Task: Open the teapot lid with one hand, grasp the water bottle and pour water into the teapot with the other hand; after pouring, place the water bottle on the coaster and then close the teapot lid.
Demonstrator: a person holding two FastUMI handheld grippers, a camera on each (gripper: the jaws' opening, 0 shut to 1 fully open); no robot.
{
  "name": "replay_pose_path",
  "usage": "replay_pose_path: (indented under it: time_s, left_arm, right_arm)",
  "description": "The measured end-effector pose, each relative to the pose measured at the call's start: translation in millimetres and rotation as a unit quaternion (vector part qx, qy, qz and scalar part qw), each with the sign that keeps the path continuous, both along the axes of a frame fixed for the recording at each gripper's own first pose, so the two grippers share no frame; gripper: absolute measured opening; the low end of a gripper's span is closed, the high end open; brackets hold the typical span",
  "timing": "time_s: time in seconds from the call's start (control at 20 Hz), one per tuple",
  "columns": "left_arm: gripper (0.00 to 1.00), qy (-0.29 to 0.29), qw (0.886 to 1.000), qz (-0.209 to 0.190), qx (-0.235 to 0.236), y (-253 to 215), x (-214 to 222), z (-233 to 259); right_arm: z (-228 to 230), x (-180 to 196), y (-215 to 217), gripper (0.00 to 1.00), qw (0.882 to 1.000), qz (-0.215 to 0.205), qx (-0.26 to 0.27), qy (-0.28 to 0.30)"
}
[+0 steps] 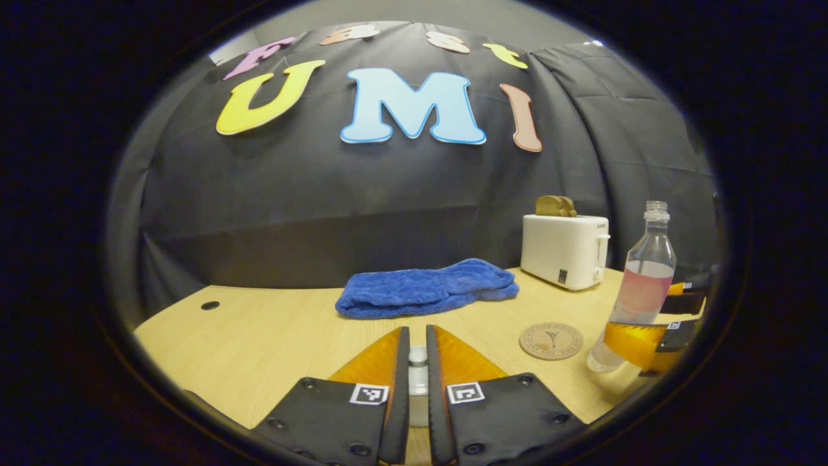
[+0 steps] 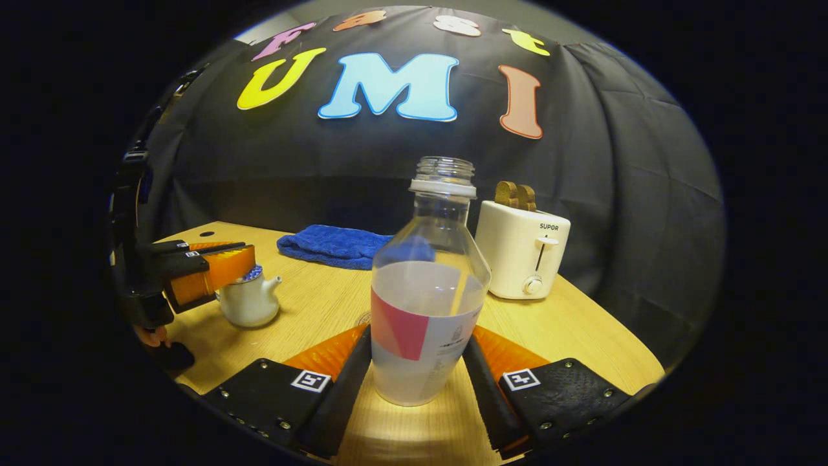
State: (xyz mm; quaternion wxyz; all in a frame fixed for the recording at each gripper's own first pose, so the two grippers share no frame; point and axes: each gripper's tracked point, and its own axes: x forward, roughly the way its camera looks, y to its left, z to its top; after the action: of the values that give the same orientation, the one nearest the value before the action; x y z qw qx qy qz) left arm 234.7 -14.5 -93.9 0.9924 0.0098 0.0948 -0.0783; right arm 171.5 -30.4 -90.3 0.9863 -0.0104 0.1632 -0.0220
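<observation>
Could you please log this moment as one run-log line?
left gripper: shut on teapot lid | right gripper: shut on water bottle | coaster: bare

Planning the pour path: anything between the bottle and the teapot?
The table between water bottle and teapot is bare. But the lid sits on the teapot, with the left gripper over it, covering the opening.

Blue towel (image 1: 427,287), white toaster (image 1: 564,250), pink-banded water bottle (image 2: 427,304)
</observation>
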Motion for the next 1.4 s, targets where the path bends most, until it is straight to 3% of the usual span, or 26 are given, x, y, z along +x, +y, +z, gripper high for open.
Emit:
replay_pose_path:
  time_s: [0.2,0.35,0.4,0.65,1.0,1.05,1.15,1.2,1.4]
  left_arm:
    - [0.23,-0.002,1.000,-0.001,-0.009,-0.4,-0.2,0.5]
    - [0.13,-0.008,1.000,-0.003,-0.025,0.3,-1.9,3.6]
    - [0.16,-0.009,1.000,-0.005,-0.026,-0.5,-2.6,4.5]
    - [0.13,-0.025,0.999,-0.006,-0.040,1.6,-4.7,9.0]
    - [0.16,-0.056,0.997,-0.005,-0.060,9.2,-10.9,36.5]
    - [0.12,-0.063,0.996,-0.002,-0.061,13.5,-13.1,40.1]
    - [0.15,-0.069,0.996,0.002,-0.063,23.8,-17.2,45.0]
    - [0.10,-0.069,0.996,0.006,-0.061,31.8,-19.6,46.0]
    - [0.15,-0.065,0.997,0.021,-0.045,73.9,-27.8,42.8]
  right_arm:
    - [-0.6,-0.6,-1.6,0.77,1.000,-0.006,0.024,0.003]
    - [-0.5,-1.0,-1.0,0.75,1.000,-0.008,0.017,0.000]
    - [-0.2,-1.6,-1.2,0.74,1.000,-0.007,0.018,0.001]
    - [-0.6,-1.0,-6.6,0.74,0.999,-0.020,0.047,-0.004]
    - [-0.2,-0.9,-7.3,0.74,0.999,-0.026,0.043,-0.005]
    - [-0.2,-1.6,-8.1,0.74,0.999,-0.030,0.041,-0.005]
    - [1.9,-1.6,-7.9,0.73,0.999,-0.035,0.029,-0.008]
    - [3.1,-1.3,-7.4,0.73,0.999,-0.037,0.018,-0.009]
    - [3.5,-2.3,-4.1,0.74,0.997,-0.039,-0.062,-0.001]
